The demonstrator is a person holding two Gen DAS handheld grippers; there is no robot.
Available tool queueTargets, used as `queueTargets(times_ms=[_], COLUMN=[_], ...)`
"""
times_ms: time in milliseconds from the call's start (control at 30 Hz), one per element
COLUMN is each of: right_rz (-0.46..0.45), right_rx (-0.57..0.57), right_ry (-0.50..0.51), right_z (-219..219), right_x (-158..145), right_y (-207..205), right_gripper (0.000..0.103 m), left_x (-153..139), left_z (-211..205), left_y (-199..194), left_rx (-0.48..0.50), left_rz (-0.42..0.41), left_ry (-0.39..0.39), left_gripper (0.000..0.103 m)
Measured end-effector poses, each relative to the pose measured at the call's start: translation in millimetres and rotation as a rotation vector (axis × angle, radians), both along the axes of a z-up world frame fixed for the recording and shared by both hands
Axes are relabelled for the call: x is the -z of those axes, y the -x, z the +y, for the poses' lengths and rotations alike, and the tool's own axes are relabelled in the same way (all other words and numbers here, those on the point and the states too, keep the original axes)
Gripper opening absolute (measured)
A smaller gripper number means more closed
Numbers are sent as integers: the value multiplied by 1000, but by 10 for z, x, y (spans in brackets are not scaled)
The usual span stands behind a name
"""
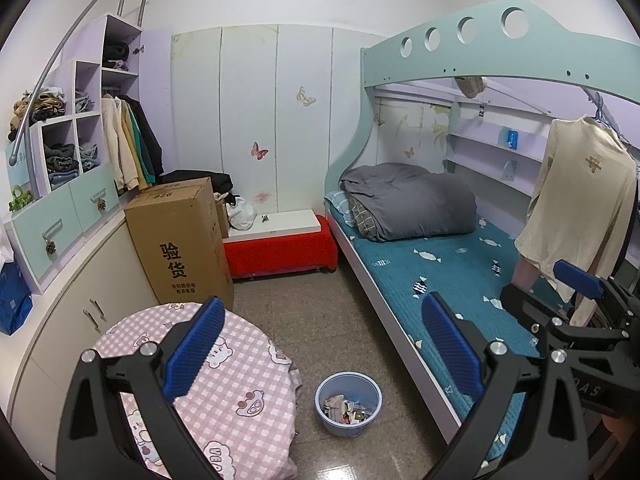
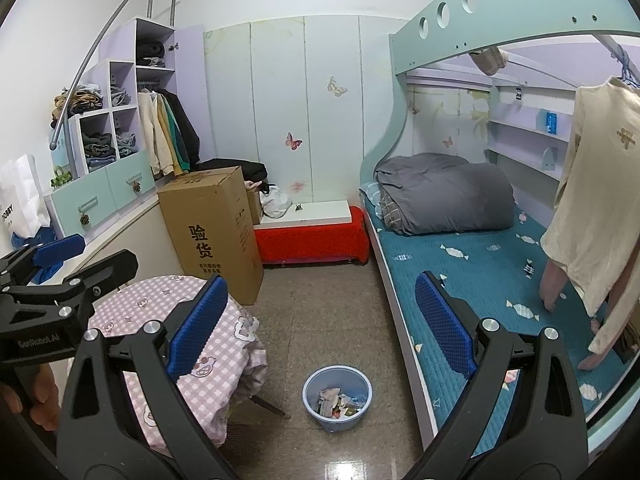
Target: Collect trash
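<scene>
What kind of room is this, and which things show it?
Most likely a small bedroom, perhaps a child's: a mint-green bunk bed with a folded grey quilt on its teal mattress, and an open wardrobe of hanging jackets.

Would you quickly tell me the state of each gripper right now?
Left gripper: open, holding nothing.
Right gripper: open, holding nothing.
</scene>
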State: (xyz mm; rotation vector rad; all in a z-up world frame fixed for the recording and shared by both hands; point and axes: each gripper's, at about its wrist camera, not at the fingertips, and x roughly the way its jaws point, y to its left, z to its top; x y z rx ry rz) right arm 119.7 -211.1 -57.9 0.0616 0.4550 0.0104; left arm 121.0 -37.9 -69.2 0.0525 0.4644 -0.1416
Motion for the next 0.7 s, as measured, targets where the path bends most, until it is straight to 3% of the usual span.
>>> queueTargets(times_ms=[400,700], right_rz=[26,46], right_rx=[-15,12], right_ry=[29,32], right_z=[-257,-182], right_x=[18,86], right_y=[-100,-202], right_gripper=[93,93], left_x=[94,186], left_z=[-200,-102], left_y=[-98,-256], left_rx=[-26,-8], left_rz=[26,54], left_ry=[34,46], left_gripper=[97,97])
